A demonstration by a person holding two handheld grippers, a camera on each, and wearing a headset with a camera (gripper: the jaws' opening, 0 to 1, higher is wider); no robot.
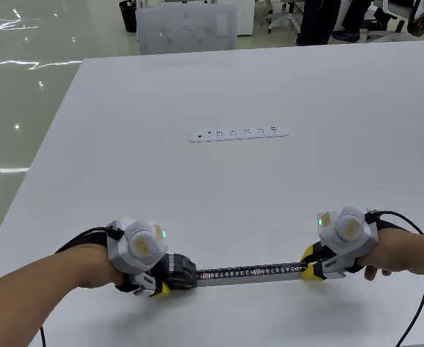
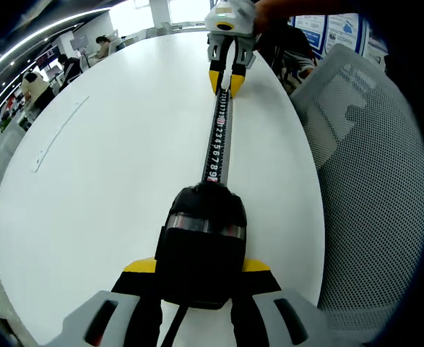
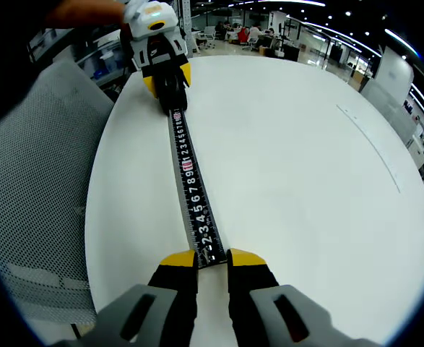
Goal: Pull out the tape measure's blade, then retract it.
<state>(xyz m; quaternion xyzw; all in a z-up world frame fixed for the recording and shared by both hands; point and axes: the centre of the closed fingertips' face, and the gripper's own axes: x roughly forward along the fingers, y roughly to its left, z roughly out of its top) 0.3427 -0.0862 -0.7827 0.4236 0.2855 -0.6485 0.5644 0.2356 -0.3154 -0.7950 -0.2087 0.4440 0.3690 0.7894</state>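
A black tape measure case [image 1: 180,272] lies near the table's front edge, held in my left gripper [image 1: 161,285], whose yellow-tipped jaws are shut on the case [image 2: 199,242]. The blade [image 1: 251,272] runs rightward along the table from the case to my right gripper [image 1: 311,264]. In the left gripper view the blade [image 2: 219,137] stretches away to the far gripper [image 2: 227,76]. In the right gripper view my right gripper [image 3: 212,259] is shut on the blade's end, and the numbered blade [image 3: 192,184] leads to the case [image 3: 170,85].
A white power strip [image 1: 238,134] lies flat mid-table, seen as a thin strip [image 3: 370,144] in the right gripper view. A grey mesh chair [image 2: 370,188] stands by the table's front edge. Cables trail from both grippers. Another chair [image 1: 186,27] stands past the far edge.
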